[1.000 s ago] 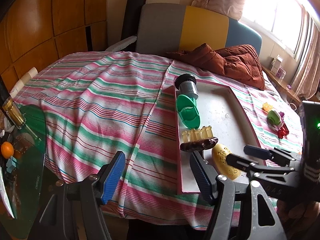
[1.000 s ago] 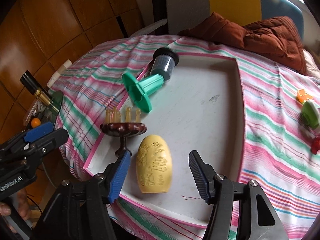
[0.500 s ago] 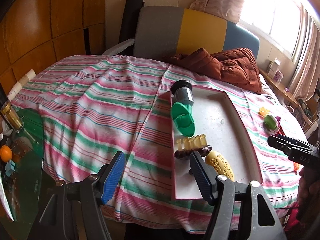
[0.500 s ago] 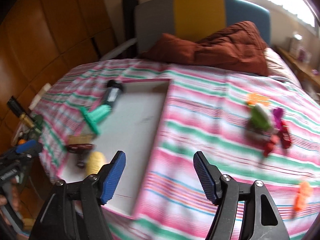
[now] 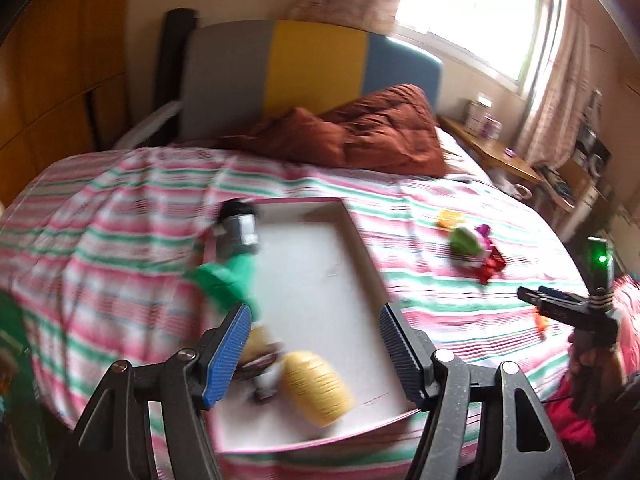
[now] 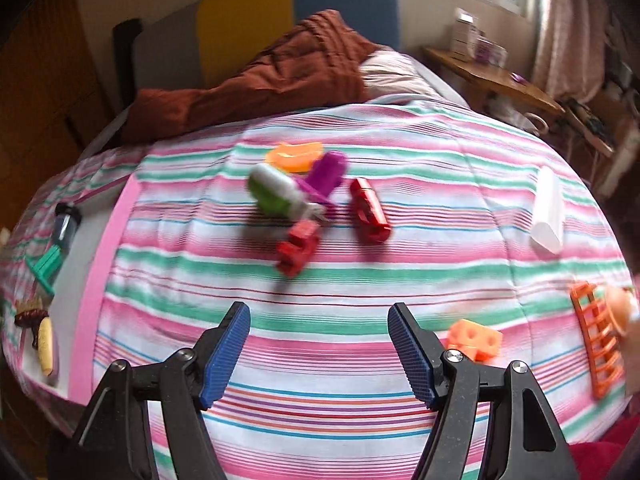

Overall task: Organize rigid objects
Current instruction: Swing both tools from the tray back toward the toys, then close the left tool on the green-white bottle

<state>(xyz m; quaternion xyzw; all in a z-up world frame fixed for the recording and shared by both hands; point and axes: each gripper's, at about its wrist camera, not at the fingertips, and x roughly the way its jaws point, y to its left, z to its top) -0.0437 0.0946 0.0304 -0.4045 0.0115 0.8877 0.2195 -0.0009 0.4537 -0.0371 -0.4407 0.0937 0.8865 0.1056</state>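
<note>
A pink-rimmed white tray [image 5: 366, 258] lies on the striped bed. It holds a black-capped grey jar [image 5: 240, 226], a green piece [image 5: 226, 278], a dark brown stand [image 5: 260, 358] and a yellow oval [image 5: 316, 388]. My left gripper [image 5: 314, 354] is open and empty above the tray's near end. My right gripper [image 6: 320, 354] is open and empty over bare bedspread, short of a loose cluster: a green and white piece [image 6: 274, 194], a purple piece [image 6: 326, 174], an orange piece [image 6: 294, 156] and two red pieces [image 6: 298, 248] [image 6: 370, 210].
A white block [image 6: 548, 210], an orange block [image 6: 474, 340] and an orange grid piece [image 6: 598, 338] lie at the right of the bed. A brown quilt [image 6: 260, 80] is at the headboard. A wooden bedside table [image 6: 496, 78] stands at the right.
My right gripper has swung right, off the tray and over to the loose pieces. My left gripper has moved right and now hangs over the tray's near end. Both stay open.
</note>
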